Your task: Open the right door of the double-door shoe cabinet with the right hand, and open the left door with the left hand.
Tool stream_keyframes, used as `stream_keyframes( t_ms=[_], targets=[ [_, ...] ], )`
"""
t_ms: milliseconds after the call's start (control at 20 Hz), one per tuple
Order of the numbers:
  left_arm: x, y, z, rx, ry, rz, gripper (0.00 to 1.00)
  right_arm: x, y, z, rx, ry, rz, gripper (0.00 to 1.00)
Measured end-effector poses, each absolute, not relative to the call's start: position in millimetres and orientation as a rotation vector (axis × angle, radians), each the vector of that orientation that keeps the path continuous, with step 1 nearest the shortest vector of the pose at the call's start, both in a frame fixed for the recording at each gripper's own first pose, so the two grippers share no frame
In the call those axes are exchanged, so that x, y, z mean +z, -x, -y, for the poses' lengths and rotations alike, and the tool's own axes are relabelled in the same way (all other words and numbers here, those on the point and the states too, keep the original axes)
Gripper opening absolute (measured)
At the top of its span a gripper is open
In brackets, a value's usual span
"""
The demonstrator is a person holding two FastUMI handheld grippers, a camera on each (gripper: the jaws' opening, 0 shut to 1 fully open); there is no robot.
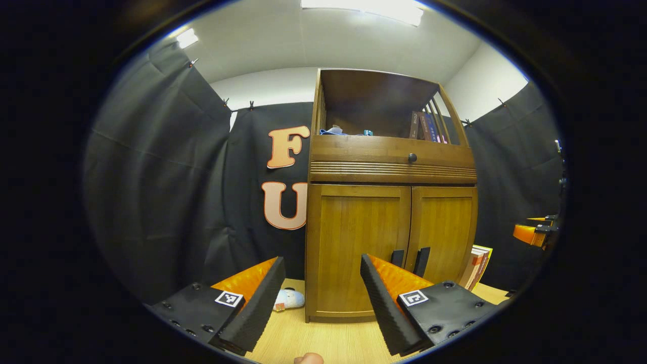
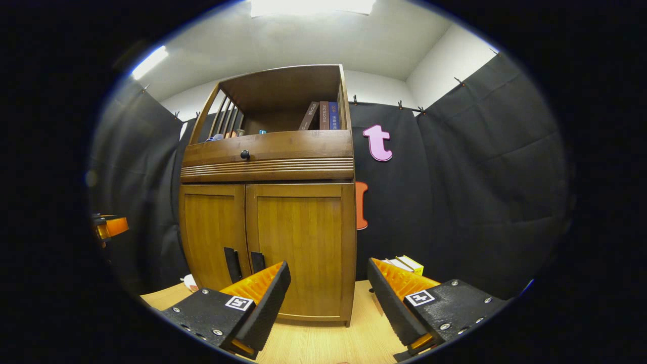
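A wooden shoe cabinet (image 1: pixel 389 167) stands ahead with both lower doors closed. In the left gripper view the left door (image 1: pixel 356 242) and right door (image 1: pixel 445 232) meet at two dark vertical handles (image 1: pixel 409 259). My left gripper (image 1: pixel 321 290) is open, a short way in front of the left door, touching nothing. In the right gripper view the right door (image 2: pixel 301 242) faces me, with the left door (image 2: pixel 212 235) and the handles (image 2: pixel 244 264) to its left. My right gripper (image 2: pixel 328 293) is open and apart from the cabinet (image 2: pixel 273 151). The other gripper (image 2: pixel 108 226) shows at far left.
Above the doors a drawer with a round knob (image 1: pixel 412 157) sits under an open shelf with books (image 1: pixel 427 126). Books (image 1: pixel 475 265) lean at the cabinet's right side; a soft toy (image 1: pixel 288 299) lies at its left. Black cloth walls surround the light wooden floor (image 1: pixel 328 338).
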State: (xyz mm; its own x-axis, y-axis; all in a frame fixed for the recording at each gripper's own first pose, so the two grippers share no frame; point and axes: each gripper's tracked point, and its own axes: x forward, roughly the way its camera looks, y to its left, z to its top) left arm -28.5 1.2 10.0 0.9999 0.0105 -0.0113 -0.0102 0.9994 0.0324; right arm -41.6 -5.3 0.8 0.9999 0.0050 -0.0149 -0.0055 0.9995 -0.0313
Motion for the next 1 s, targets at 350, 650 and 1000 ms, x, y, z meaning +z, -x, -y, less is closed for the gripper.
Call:
stream_keyframes(
  t_ms=[350, 650, 1000],
  targets=[
    [12.5, 32.6, -5.6, 0.017, -0.036, 0.002, 0.96, -11.2, 33.1, -19.0, 0.029, 0.043, -0.026, 0.94],
    [8.1, 31.5, -9.9, 0.001, -0.025, -0.006, 0.93, -37.3, 11.6, -60.6, 0.082, 0.024, -0.050, 0.94],
    [2.7, 27.4, -24.5, 0.014, -0.035, -0.014, 0.93, -88.4, -39.9, -101.4, 0.109, -0.036, -0.105, 0.94]
  ],
)
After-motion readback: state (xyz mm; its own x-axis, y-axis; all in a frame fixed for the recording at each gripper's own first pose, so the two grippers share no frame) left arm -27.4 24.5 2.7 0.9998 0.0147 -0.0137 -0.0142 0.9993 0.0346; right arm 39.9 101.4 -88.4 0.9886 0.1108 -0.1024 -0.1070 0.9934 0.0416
